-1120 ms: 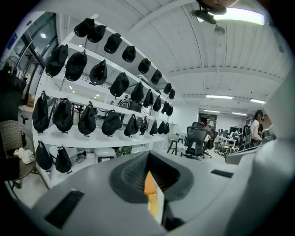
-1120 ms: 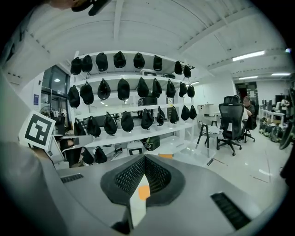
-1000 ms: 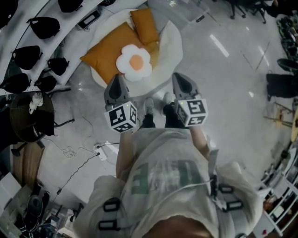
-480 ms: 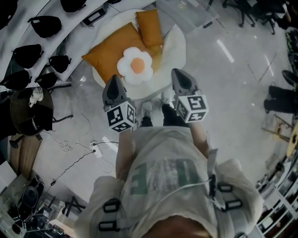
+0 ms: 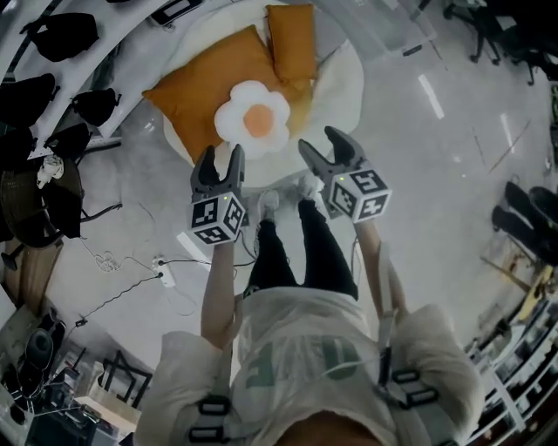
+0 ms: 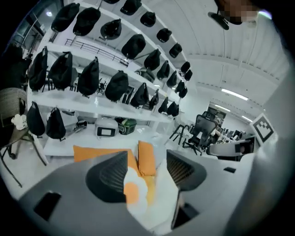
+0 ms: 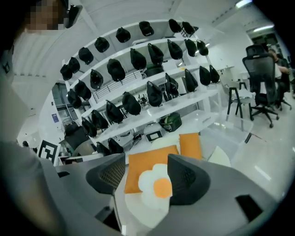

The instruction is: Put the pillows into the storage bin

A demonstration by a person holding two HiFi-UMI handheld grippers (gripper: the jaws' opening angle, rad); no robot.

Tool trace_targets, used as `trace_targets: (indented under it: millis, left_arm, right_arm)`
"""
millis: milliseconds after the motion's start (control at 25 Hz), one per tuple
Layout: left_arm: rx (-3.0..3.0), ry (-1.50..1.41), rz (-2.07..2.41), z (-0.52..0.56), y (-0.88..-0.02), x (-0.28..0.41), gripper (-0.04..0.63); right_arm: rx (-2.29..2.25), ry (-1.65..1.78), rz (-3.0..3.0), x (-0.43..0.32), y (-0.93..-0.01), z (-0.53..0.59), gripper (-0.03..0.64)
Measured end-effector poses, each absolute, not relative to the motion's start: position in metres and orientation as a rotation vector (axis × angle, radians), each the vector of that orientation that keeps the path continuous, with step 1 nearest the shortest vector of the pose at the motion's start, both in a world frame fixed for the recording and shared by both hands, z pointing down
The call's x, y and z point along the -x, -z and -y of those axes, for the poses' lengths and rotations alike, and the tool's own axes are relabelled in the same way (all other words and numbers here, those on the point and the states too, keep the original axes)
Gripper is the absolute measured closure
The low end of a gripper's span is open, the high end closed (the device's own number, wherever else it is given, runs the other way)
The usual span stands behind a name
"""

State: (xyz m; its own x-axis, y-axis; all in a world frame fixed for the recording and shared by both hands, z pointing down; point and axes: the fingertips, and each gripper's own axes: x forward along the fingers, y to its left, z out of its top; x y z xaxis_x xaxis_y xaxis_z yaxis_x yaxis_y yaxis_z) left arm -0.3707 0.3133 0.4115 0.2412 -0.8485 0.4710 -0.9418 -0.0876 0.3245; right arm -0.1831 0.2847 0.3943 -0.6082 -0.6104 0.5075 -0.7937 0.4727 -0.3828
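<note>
Three pillows lie on a round white rug [image 5: 344, 78] on the floor ahead: a large orange one [image 5: 205, 87], a small orange one [image 5: 292, 39] and a white flower-shaped one with an orange centre [image 5: 253, 120]. My left gripper [image 5: 220, 158] hangs in the air just short of the flower pillow, its jaws opening with nothing between them. My right gripper [image 5: 321, 144] is held level beside it, jaws also opening and empty. Both gripper views look along the jaws at the flower pillow [image 6: 133, 189] [image 7: 156, 184].
Curved white shelves with black bags [image 5: 52, 78] run along the left. A power strip and cables [image 5: 161, 266] lie on the floor at the left. What looks like a clear container [image 5: 384, 22] stands past the rug. Office chairs [image 5: 488, 35] are at the far right.
Both grippers were shut and now stand with their jaws apart. The arms have stretched forward, bringing both grippers nearer the pillows.
</note>
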Motion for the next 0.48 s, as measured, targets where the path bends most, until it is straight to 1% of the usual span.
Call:
trace_targets:
  millis: [280, 480]
  left_arm:
    - [-1.704, -0.301, 1.534, -0.324, -0.655, 0.388, 0.332]
    - [-1.506, -0.259, 1.522, -0.330, -0.785, 0.395, 0.325]
  right_arm:
    - [-1.083, -1.074, 2.279, 0.206, -0.622, -0.247, 0.344]
    - [-0.993, -1.292, 2.092, 0.212, -0.788, -0.246, 0.328]
